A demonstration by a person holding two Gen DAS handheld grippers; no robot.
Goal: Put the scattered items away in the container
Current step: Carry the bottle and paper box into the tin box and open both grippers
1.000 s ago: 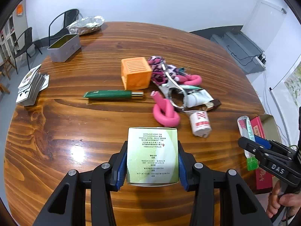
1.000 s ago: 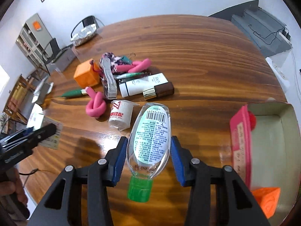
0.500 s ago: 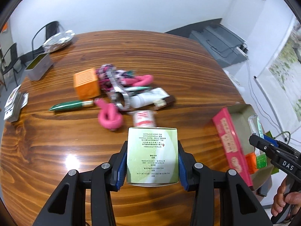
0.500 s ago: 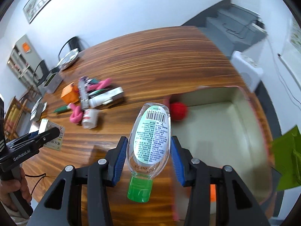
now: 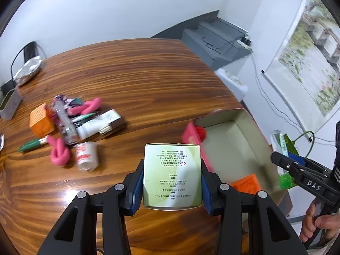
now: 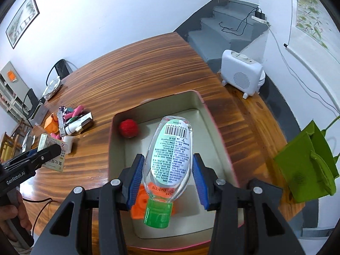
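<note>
My left gripper (image 5: pixel 171 170) is shut on a green-and-white carton (image 5: pixel 172 174), held over the table just left of the pink-rimmed container (image 5: pixel 233 140). My right gripper (image 6: pixel 167 170) is shut on a clear bottle (image 6: pixel 170 157) with a green cap, hanging above the container's (image 6: pixel 204 127) inside. A red ball (image 6: pixel 128 128) and an orange block (image 6: pixel 139 199) lie in the container. Scattered on the table at the left are an orange cube (image 5: pixel 40 123), a pink foam twist (image 5: pixel 58 150), a white cup (image 5: pixel 87 156), a green pen (image 5: pixel 31 145) and a white tube (image 5: pixel 95 124).
The container sits at the round wooden table's (image 5: pixel 131 78) right edge. Beyond that edge stand a white heater (image 6: pixel 242 74) and a green bag (image 6: pixel 308 163) on the floor. A foil dish (image 5: pixel 27 72) and a grey tin (image 5: pixel 9 104) rest at the table's far left.
Both grippers have swung right, away from the pile and toward the container. The bottle went from over bare table to over the container's inside. Both grips look unchanged.
</note>
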